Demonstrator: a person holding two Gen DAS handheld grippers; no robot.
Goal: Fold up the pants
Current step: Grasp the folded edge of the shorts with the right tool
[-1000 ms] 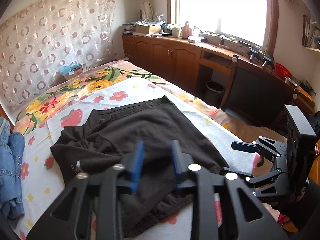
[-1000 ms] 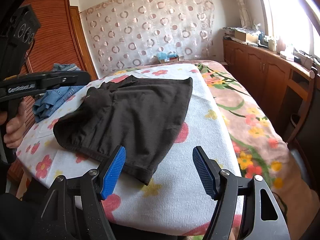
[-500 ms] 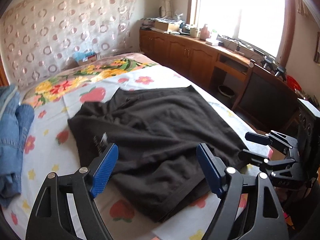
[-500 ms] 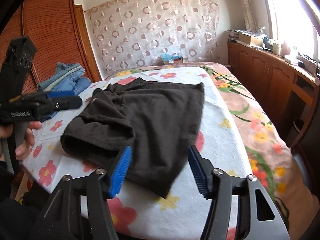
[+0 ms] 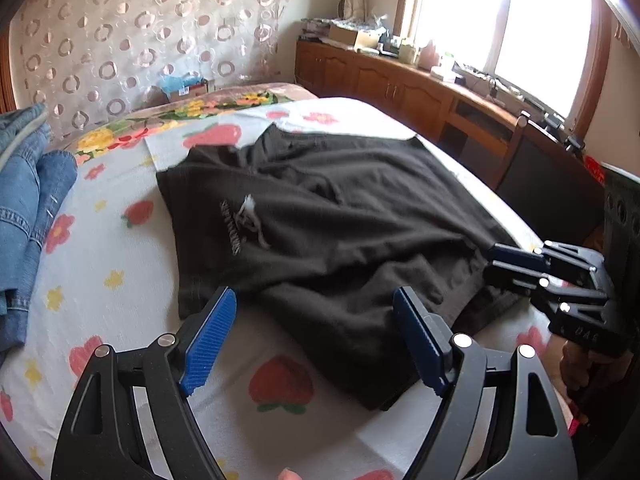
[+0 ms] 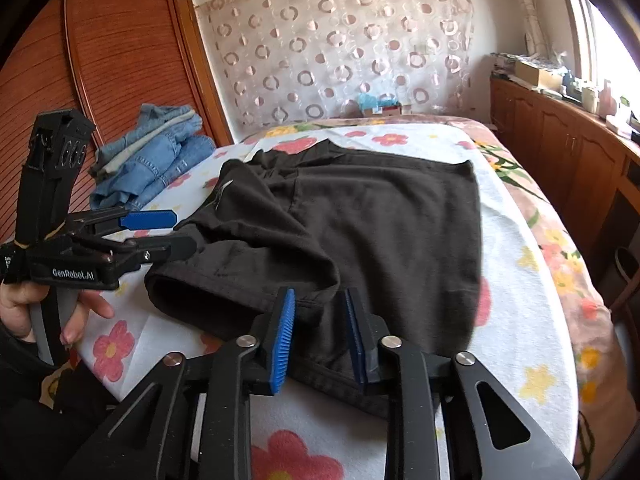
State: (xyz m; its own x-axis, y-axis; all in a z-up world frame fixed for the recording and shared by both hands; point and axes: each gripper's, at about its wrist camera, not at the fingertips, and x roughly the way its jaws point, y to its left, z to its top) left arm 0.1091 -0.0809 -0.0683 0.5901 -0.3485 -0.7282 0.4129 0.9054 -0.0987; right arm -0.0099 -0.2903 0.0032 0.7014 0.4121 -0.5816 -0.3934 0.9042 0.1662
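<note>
The black pants (image 6: pixel 360 232) are lying on the bed (image 6: pixel 520 320), on its flower-print cover, already doubled over and rumpled, with the hem ends at the near edge and the rest running toward the far side. The right gripper (image 6: pixel 320 334) is straddling the near hem, its jaws narrowed to a small gap with a ridge of dark cloth between them; whether the pads are actually pinching it I cannot tell. The left gripper (image 5: pixel 312 344) is hovering just above the near left part of the pants, jaws spread wide and holding nothing.

To do this grasp well, the right jaws should be taking every layer of the hem, not only the top one. The left should likely be coming down on the near left corner to match, so both ends can be lifting together and the fold stays square. A pile of blue jeans (image 6: pixel 152 160) is sitting at the far left, well apart.
</note>
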